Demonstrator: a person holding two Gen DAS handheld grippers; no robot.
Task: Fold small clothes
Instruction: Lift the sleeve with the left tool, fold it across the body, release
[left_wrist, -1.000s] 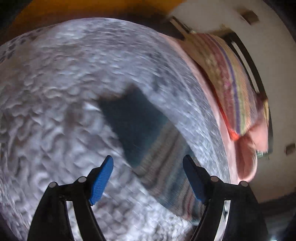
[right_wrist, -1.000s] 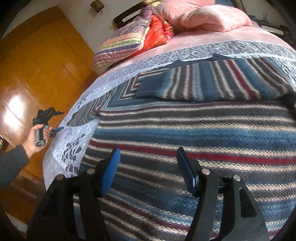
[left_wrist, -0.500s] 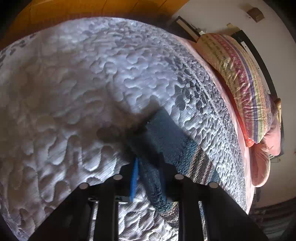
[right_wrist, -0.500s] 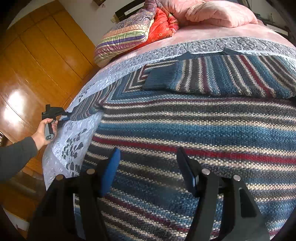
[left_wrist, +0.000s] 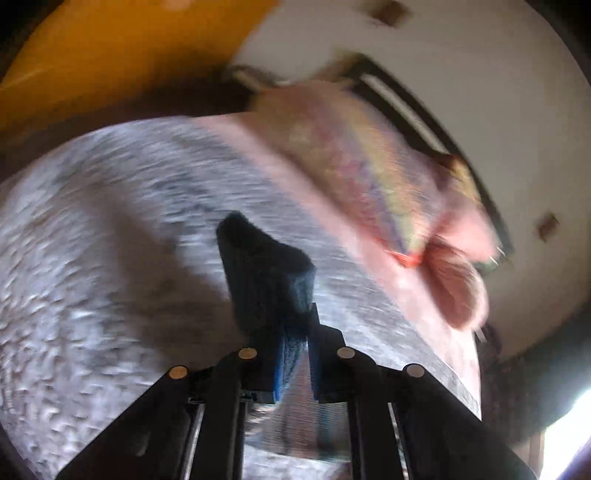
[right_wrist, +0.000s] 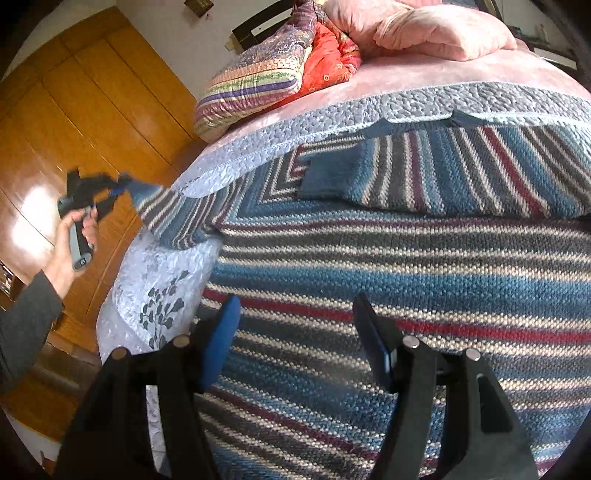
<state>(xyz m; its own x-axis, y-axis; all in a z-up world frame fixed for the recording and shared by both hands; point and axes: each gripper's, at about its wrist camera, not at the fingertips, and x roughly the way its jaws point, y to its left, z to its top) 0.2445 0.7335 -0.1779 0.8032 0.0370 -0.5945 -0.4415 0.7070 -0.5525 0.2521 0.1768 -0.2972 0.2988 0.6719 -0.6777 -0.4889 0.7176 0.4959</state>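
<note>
Knitted in blue, grey, cream and red stripes, the wool sweater (right_wrist: 388, 266) lies spread on the pale grey quilted bedspread (right_wrist: 162, 273), one sleeve folded across its chest. The left gripper (left_wrist: 295, 354) is clamped on the dark blue cuff of the other sleeve (left_wrist: 266, 277), lifted off the bedspread. The right gripper (right_wrist: 295, 339) hovers over the sweater's body, fingers apart, holding nothing.

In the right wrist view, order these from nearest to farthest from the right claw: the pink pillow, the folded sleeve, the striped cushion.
Measured from the right claw:
1. Folded sleeve, lying on the sweater, ahead.
2. Striped cushion, beyond the quilt edge, ahead to the left.
3. Pink pillow, at the bed's head, farthest back.
</note>
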